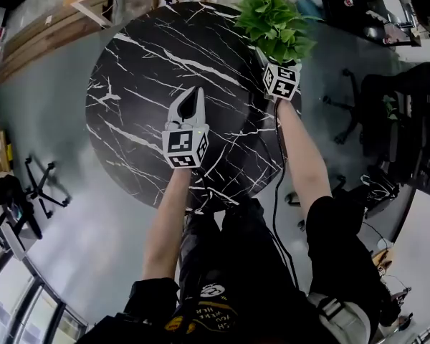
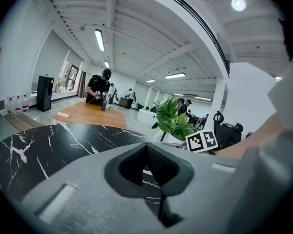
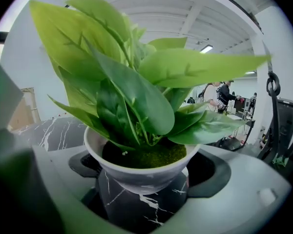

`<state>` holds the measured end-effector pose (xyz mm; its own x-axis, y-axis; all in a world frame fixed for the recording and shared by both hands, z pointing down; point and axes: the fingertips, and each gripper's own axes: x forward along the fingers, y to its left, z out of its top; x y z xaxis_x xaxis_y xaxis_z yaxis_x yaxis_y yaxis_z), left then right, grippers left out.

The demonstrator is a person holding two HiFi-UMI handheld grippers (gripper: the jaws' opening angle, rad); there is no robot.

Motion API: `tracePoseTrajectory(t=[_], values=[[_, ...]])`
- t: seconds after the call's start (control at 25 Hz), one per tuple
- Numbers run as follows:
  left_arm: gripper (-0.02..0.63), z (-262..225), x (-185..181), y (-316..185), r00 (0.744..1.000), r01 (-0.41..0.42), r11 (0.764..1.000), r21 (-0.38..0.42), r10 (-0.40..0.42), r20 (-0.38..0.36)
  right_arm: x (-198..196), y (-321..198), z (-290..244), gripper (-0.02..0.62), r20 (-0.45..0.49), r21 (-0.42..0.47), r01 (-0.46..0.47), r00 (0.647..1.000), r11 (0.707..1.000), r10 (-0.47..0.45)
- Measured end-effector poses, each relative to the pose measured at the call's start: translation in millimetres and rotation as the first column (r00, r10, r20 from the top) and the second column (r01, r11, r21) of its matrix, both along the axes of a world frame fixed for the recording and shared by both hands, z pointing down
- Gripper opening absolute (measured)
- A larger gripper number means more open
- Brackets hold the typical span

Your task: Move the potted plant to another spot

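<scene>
- Potted plant: broad, pointed leaves in mixed light and dark green, smooth with visible veins, fanning up and out from the centre.
- Pot: round, white, bowl-shaped with a flared rim and a glossy finish with faint grey veining. It is filled to just under the rim with a granular green, moss-like layer, and the stems rise from it.
- Location: in the head view the plant stands at the far right rim of the round table, with foliage reaching past the edge. Whether the pot's base touches the top cannot be determined.
- Right gripper: grey jaws stand wide, one on each side of the pot, clasping it in their dark notched recess. A black, white-veined surface shows in the gap beneath the bowl.
- Left gripper: jaws brought together at the tips with nothing between them, hanging over the middle of the table, well apart from the plant.
- Table: black marble-look top with irregular white veins, smooth and slightly reflective.
- Marker cube: white, black square patterns, behind the plant.
</scene>
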<state>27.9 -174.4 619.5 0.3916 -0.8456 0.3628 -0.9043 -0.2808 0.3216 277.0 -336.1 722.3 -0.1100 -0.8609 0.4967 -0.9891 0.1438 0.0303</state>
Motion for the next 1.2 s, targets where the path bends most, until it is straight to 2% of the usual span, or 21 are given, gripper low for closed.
tracePoseTrajectory(t=[0.12,0.28,0.48,0.64,0.72,0.8,0.88,1.0,1.12,1.2], values=[[0.003,-1.3,5.6,6.7,1.0,-0.003,1.0,0.001,0.003,0.011,2.8,6.1,0.2,0.514,-0.01,-0.003,0.006,1.0,1.0,-0.006],[0.005,-0.7,0.3,18.9,1.0,0.011,1.0,-0.01,-0.011,0.027,-31.0,8.4,0.2,0.514,-0.019,-0.013,0.073,0.997,0.997,-0.073],[0.003,-7.7,-38.3,35.1,0.995,0.098,0.995,0.0,-0.098,-0.018,-126.6,15.9,3.0,0.514,0.008,0.0,0.226,0.974,0.974,-0.226],[0.003,-11.1,-91.2,56.1,0.981,0.194,0.981,0.011,-0.194,0.0,-229.1,31.2,4.4,0.514,0.03,0.007,0.361,0.932,0.932,-0.361],[0.003,-11.7,-122.7,71.6,0.964,0.266,0.964,0.012,-0.266,0.011,-289.1,46.8,6.0,0.514,0.036,0.003,0.454,0.891,0.891,-0.453],[0.003,-10.7,-156.0,90.7,0.933,0.357,0.934,0.009,-0.357,0.036,-353.6,66.8,8.1,0.514,0.043,0.004,0.558,0.829,0.83,-0.557],[0.005,-8.9,-186.6,109.6,0.909,0.413,0.911,0.005,-0.412,0.063,-406.0,90.8,11.3,0.514,0.044,0.0,0.629,0.776,0.777,-0.629],[0.003,-5.0,-227.9,138.5,0.878,0.474,0.881,-0.007,-0.472,0.08,-470.2,134.2,13.0,0.514,0.047,-0.003,0.71,0.704,0.704,-0.709],[0.003,-2.5,-261.5,169.9,0.824,0.563,0.826,-0.021,-0.56,0.087,-530.4,182.6,13.6,0.514,0.051,0.001,0.792,0.61,0.61,-0.791],[0.005,-3.9,-276.0,186.3,0.797,0.601,0.799,-0.025,-0.597,0.091,-564.5,212.3,9.8,0.514,0.047,0.017,0.836,0.548,0.549,-0.835]])
